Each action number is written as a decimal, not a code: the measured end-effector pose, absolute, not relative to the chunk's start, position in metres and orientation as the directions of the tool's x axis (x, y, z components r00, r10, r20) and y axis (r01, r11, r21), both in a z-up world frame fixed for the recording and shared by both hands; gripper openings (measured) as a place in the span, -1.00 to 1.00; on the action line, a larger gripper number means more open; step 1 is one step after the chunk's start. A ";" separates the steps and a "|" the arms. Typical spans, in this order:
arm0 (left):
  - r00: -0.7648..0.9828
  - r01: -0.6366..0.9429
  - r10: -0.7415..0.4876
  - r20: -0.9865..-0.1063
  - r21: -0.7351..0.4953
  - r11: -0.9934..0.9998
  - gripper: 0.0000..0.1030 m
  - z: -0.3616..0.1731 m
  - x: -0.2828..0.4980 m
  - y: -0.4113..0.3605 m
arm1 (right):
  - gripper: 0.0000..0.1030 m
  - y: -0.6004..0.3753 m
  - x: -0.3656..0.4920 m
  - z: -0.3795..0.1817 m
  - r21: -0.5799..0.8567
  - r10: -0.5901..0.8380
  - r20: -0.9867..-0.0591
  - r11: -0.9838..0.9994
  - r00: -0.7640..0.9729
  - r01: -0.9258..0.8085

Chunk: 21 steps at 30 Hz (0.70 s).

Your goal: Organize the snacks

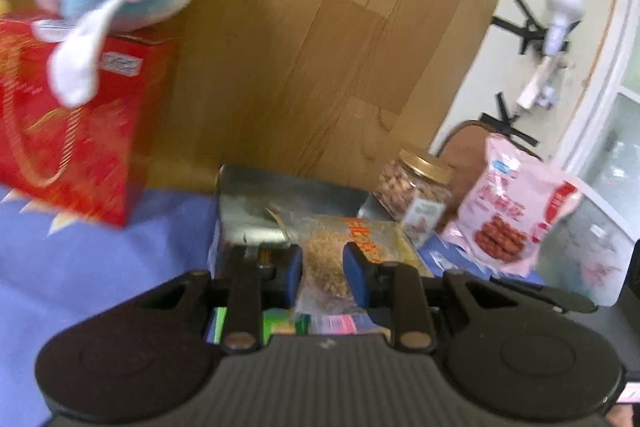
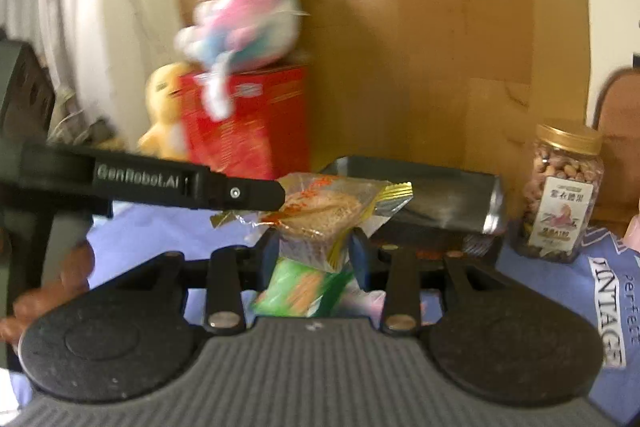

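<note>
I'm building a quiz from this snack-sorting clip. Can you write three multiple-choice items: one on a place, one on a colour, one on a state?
1. Where is the plush toy?
A. on the red box
B. in the metal tray
C. beside the nut jar

2. What colour is the nut jar's lid?
A. blue
B. gold
C. white

3. What is the right gripper doing?
A. standing empty
B. holding the clear-wrapped snack
C. holding the jar

Answers: 1 A, the toy sits atop the box. 2 B, the lid shows gold in both views. 3 B, the wrapped snack sits pinched between its pads.
</note>
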<state>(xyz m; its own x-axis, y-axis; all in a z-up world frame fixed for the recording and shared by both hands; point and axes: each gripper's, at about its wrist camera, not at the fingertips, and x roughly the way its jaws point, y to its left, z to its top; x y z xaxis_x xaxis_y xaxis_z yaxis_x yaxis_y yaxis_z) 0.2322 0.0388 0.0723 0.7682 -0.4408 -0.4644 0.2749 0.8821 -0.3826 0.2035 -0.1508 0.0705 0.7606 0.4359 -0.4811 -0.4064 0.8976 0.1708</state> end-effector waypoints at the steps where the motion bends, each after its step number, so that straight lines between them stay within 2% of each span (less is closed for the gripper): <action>1: 0.766 0.266 -0.436 -0.472 -0.385 0.884 -0.54 0.070 0.247 0.035 | -0.19 -0.154 0.218 0.068 0.190 0.432 -0.492 0.900 0.756 -0.391; 9: 0.760 0.182 -0.359 -0.541 -0.354 0.917 -0.53 0.048 0.314 0.021 | -0.12 -0.156 0.280 0.044 0.252 0.412 -0.559 0.911 0.720 -0.326; 10: 0.752 0.189 -0.370 -0.546 -0.359 0.914 -0.51 0.046 0.317 0.020 | -0.08 -0.157 0.282 0.042 0.254 0.413 -0.560 0.911 0.718 -0.326; 11: 0.742 0.192 -0.378 -0.554 -0.364 0.911 -0.49 0.043 0.320 0.019 | 0.04 -0.159 0.280 0.041 0.252 0.407 -0.561 0.913 0.721 -0.320; 12: 0.738 0.197 -0.382 -0.556 -0.365 0.910 -0.49 0.042 0.320 0.018 | 0.02 -0.161 0.278 0.039 0.254 0.408 -0.556 0.913 0.724 -0.319; 16: 0.746 0.236 -0.410 -0.525 -0.368 0.899 -0.49 0.044 0.300 0.021 | 0.02 -0.185 0.259 0.043 0.295 0.421 -0.520 0.905 0.743 -0.306; 18: 0.756 0.254 -0.434 -0.491 -0.391 0.885 -0.48 0.048 0.281 0.029 | 0.02 -0.202 0.243 0.046 0.371 0.455 -0.485 0.880 0.747 -0.295; 21: 0.786 0.221 -0.419 -0.454 -0.426 0.877 -0.33 0.045 0.252 0.054 | 0.02 -0.215 0.223 0.041 0.478 0.524 -0.473 0.828 0.709 -0.293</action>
